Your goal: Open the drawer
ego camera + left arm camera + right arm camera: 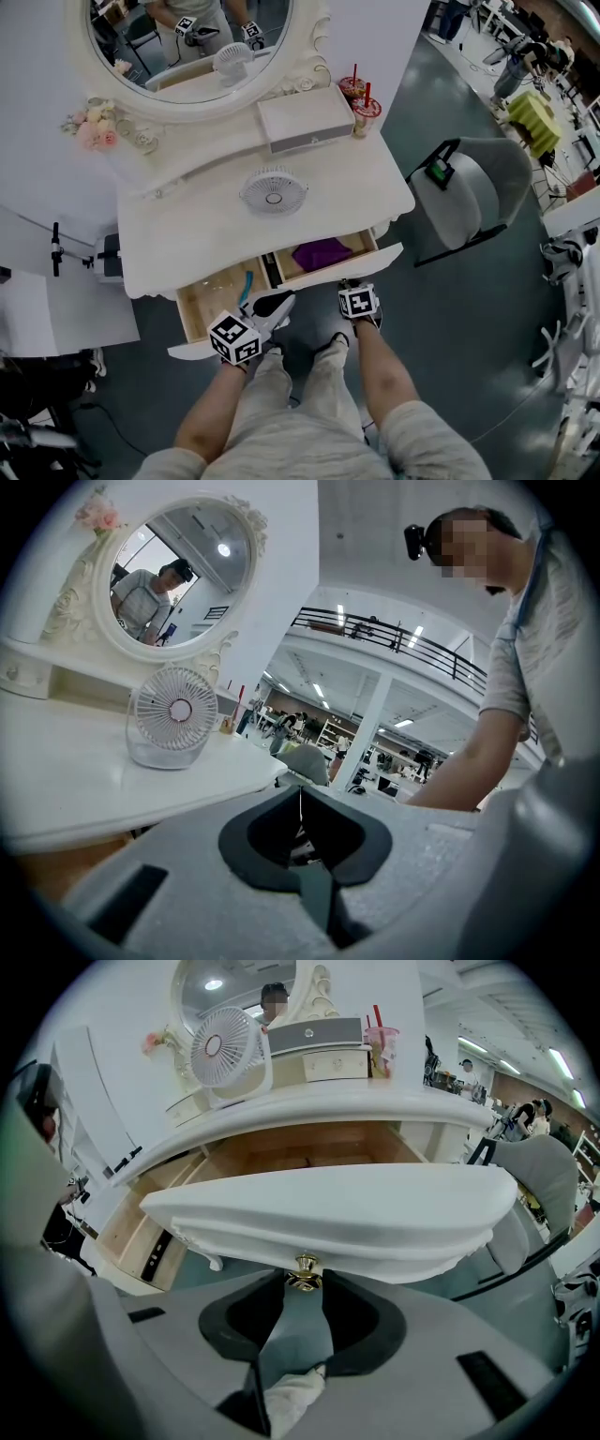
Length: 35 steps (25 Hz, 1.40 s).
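White vanity surface point(197, 220): below its front edge the white-fronted wooden drawer point(356, 1213) stands pulled well out. Right hand-held gripper point(304, 1286) is clamped on the drawer's small brass knob point(304, 1272), presumably the only purchase for pulling. Left hand-held gripper point(300, 803) is closed on nothing and held aside, likely to keep clear.

A white fan point(225, 1049) stands ahead of the right gripper point(302, 1275), slightly left; red cups point(384, 1044) (straws in them) stand ahead-right; a grey chair point(544, 1180) sits far right.
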Available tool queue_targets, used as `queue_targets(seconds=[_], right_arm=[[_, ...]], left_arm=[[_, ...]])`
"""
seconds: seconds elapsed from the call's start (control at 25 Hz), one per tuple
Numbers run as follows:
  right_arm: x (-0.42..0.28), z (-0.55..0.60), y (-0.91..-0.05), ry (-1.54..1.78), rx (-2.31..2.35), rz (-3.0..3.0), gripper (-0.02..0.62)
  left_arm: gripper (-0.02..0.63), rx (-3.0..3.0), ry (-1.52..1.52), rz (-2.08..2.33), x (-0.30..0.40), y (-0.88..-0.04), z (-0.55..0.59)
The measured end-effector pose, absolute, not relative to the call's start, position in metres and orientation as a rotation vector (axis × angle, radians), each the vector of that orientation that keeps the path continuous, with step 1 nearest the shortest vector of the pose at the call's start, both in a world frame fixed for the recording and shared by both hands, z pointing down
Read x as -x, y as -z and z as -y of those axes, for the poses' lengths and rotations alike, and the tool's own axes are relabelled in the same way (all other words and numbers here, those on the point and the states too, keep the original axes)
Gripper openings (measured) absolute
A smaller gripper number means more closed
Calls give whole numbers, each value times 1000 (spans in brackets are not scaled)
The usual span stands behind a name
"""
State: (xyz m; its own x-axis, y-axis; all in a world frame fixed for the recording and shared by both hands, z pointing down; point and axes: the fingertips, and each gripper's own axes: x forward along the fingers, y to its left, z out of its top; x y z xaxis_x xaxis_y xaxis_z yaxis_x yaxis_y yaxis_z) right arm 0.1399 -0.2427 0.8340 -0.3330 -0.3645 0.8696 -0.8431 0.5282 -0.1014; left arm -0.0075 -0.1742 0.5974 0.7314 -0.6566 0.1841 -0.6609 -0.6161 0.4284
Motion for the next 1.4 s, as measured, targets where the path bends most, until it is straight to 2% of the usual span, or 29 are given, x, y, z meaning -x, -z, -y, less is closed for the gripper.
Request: queue_targets(seconds=[1.4], right_arm=[[-181, 169, -832, -701, -1003, 1877, 124]], left_arm=[[14, -2511, -44, 923, -10, -579, 167]])
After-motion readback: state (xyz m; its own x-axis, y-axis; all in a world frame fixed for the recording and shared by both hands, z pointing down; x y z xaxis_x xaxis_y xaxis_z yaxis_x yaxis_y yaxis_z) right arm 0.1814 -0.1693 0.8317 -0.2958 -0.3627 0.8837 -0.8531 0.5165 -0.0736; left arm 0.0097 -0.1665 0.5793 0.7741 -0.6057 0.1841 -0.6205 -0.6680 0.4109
